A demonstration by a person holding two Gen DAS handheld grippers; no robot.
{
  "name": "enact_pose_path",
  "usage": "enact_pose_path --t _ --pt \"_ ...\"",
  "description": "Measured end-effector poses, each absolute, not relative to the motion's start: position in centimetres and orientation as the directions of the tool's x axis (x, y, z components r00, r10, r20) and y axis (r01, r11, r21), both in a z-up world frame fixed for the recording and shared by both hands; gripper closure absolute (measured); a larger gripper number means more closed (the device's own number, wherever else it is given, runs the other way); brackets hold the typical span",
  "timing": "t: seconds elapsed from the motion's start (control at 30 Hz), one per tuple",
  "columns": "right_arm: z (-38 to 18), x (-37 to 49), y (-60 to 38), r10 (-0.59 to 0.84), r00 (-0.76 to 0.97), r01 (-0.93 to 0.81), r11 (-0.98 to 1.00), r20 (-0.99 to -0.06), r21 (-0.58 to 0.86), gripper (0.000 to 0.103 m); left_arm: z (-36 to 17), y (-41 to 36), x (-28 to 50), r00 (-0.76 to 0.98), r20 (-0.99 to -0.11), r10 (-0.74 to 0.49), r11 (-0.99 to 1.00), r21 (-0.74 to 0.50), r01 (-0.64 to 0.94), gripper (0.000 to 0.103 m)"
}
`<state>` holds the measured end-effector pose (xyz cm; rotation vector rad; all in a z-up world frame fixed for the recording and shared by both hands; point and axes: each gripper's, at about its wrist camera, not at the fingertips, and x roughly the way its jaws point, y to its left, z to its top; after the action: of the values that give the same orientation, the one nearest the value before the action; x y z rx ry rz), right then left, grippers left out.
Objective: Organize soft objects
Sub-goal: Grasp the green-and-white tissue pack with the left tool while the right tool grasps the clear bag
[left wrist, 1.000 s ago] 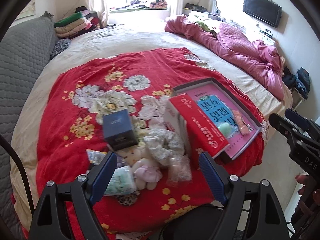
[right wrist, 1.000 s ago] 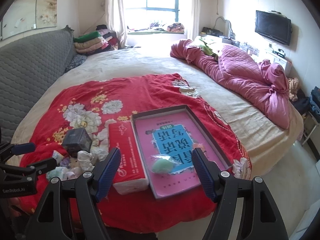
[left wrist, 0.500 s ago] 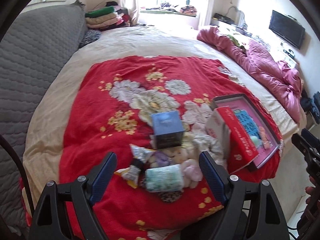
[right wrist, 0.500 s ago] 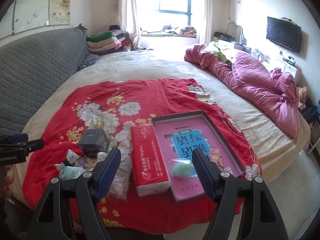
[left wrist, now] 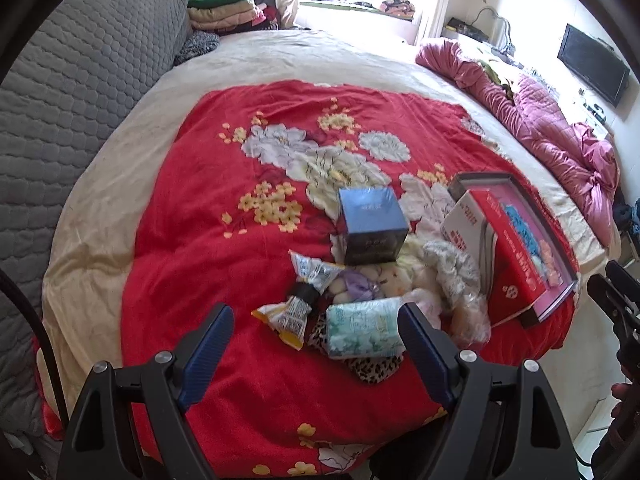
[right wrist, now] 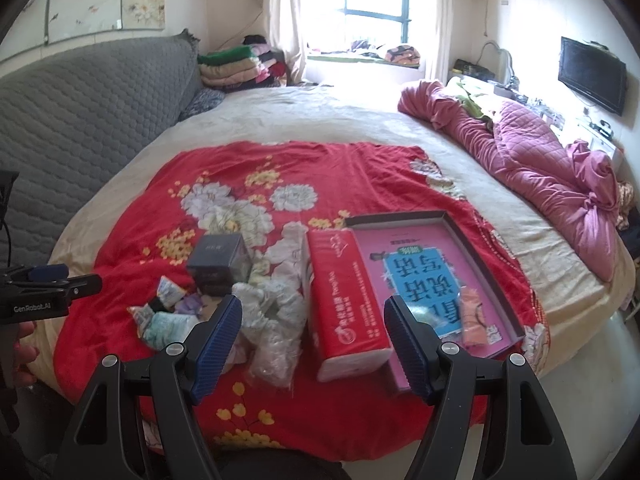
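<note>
Both of your grippers hover empty above the bed's near edge: left gripper (left wrist: 316, 344) jaws spread wide, right gripper (right wrist: 314, 338) jaws spread wide, neither touching anything.

The soft pile sits on the red floral blanket (left wrist: 224, 264). Tissue pack (left wrist: 362, 332) lies just ahead of the left gripper at 1 o'clock, plush toy (left wrist: 390, 280) behind it, lacy cloth (left wrist: 452, 272) at 2 o'clock.

Risks: items overlap, so closing on the tissue pack could drag the leopard fabric (left wrist: 372, 368) under it or snag the snack wrapper (left wrist: 290, 316) beside it. The blue box (left wrist: 372, 230) leans on the pile and may tip. Soft things may slip from a shallow pinch.

The right wrist view shows the open tray (right wrist: 476, 240) whole, at 1 o'clock, with the red tissue box (right wrist: 344, 296) touching its left side; the left view cuts the tray. Only the left view shows the plush clearly.
</note>
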<state>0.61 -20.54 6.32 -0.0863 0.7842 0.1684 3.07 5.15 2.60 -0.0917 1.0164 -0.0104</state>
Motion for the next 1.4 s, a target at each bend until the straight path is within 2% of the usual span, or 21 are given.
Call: enact_pose_path --t 0.4,0.77,1.4 --pt "2.3 0.6 -18.5 0.135 0.630 -0.199 0.980 -0.765 0.009 0.028 -0.6 4.4 3.0 0.475 -0.875 -0.096 0.993 -0.118 -0.018 0.019" --pt "-1.2 1.5 -19.1 0.145 0.548 -0.107 0.989 -0.824 0.102 0.028 -3.6 2.2 4.3 0.428 -0.894 -0.132 0.990 -0.136 0.020 0.018" --pt "-7.8 4.7 -17.3 0.112 0.409 -0.013 0.993 -0.906 0.117 0.028 -8.0 1.2 7.5 0.364 -0.915 -0.175 0.984 -0.174 0.037 0.018"
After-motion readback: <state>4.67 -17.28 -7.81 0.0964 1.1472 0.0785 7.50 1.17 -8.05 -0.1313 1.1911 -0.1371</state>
